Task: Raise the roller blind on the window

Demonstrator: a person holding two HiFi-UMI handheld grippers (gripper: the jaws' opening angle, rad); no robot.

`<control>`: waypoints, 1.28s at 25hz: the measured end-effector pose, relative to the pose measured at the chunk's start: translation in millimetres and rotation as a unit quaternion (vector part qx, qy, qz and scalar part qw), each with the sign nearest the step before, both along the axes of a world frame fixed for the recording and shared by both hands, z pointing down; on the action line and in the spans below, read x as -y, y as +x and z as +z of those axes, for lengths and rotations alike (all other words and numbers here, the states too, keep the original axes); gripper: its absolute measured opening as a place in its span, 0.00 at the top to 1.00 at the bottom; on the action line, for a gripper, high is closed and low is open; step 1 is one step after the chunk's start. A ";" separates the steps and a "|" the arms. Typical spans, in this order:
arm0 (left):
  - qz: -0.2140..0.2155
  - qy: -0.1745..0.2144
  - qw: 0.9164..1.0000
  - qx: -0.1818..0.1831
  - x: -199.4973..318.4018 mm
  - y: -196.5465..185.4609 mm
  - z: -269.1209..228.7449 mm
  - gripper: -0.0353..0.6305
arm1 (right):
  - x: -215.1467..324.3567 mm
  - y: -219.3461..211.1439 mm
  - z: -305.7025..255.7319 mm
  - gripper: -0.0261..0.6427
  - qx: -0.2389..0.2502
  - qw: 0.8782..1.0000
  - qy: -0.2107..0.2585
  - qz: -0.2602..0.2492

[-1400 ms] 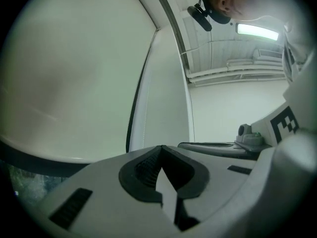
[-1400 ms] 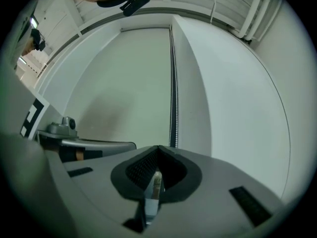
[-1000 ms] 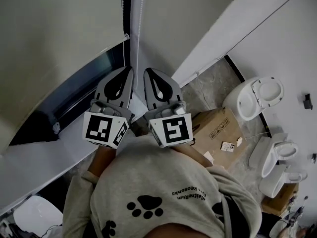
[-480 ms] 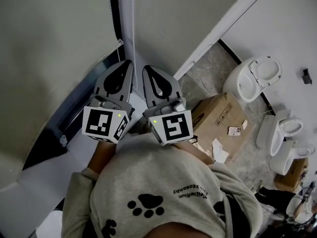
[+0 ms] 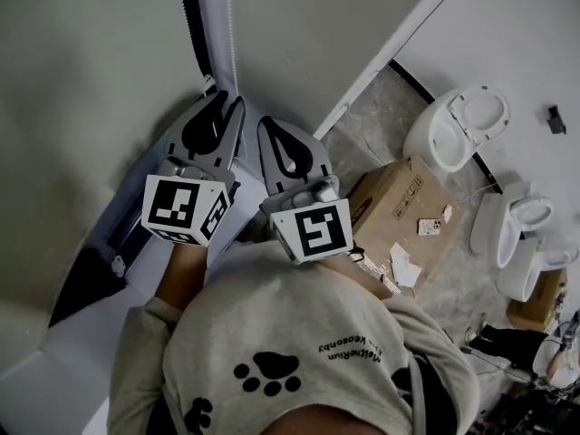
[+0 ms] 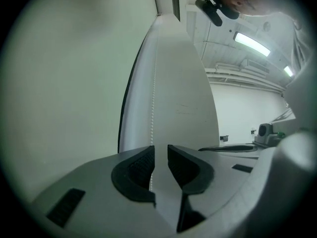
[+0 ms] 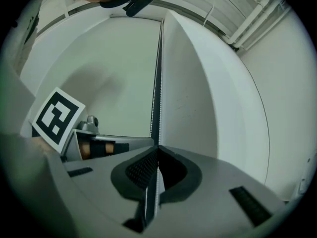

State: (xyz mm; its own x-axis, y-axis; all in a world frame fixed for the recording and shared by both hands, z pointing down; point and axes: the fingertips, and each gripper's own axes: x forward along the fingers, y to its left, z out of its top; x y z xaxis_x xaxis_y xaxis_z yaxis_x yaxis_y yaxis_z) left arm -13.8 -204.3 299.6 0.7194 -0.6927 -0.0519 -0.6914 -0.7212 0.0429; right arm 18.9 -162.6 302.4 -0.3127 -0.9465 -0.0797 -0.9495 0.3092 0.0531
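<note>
The pale roller blind (image 5: 91, 80) covers the window at the upper left, and its white bead chain (image 5: 228, 25) hangs along the blind's right edge. Both grippers point up at the chain, side by side. My left gripper (image 5: 227, 105) has its jaws opening. In the left gripper view the chain (image 6: 154, 98) runs down into the gap of the left gripper (image 6: 160, 155), close to the left pad, with no grip on it. My right gripper (image 5: 268, 125) is shut on the chain. The right gripper view shows the chain (image 7: 153, 83) pinched between the pads of the right gripper (image 7: 157, 155).
A white wall panel (image 5: 299, 34) stands right of the chain. Below on the floor are a cardboard box (image 5: 408, 207) and several white toilets (image 5: 458, 134). The white sill (image 5: 54, 370) lies at the lower left. My own torso in a grey sweatshirt (image 5: 290, 352) fills the bottom.
The left gripper's jaws have parted off the chain, and it now sits a little higher than the right one. The right gripper stays shut on the chain. The head view has swung.
</note>
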 end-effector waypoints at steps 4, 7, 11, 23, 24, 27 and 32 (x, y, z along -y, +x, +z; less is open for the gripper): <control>0.000 -0.003 1.000 0.006 11.9 4.8 5.6 0.81 | 1.9 1.8 4.6 0.95 -0.002 1.000 0.000 0.000; 0.011 -0.007 1.000 0.018 19.4 10.6 10.0 0.79 | 1.9 1.4 6.6 0.95 -0.001 1.000 0.002 0.000; 0.011 -0.003 1.000 0.027 30.5 13.0 3.8 0.79 | 2.0 1.7 1.3 0.95 0.001 1.000 0.005 0.002; 0.050 -0.018 0.998 0.036 33.6 17.6 3.6 0.93 | 2.5 2.6 2.6 0.95 -0.003 1.000 0.003 -0.003; 0.054 -0.019 0.998 0.037 31.8 18.1 3.7 0.93 | 2.1 2.2 2.7 0.95 -0.003 1.000 0.003 -0.004; 0.065 -0.020 0.996 0.054 25.8 20.0 9.4 0.93 | 1.7 1.1 2.9 0.95 -0.001 1.000 0.003 -0.009; 0.063 -0.021 0.996 0.052 15.7 18.2 23.0 0.93 | 2.8 -2.3 3.2 0.95 -0.006 1.000 0.001 -0.023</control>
State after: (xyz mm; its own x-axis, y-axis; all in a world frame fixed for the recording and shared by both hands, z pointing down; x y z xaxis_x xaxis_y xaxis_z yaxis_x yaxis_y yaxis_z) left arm 4.4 -220.0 322.6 0.8007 -0.5965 0.0547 -0.5978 -0.8016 0.0085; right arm 16.6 -165.3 305.6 -0.3575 -0.9306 -0.0782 -0.9333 0.3530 0.0663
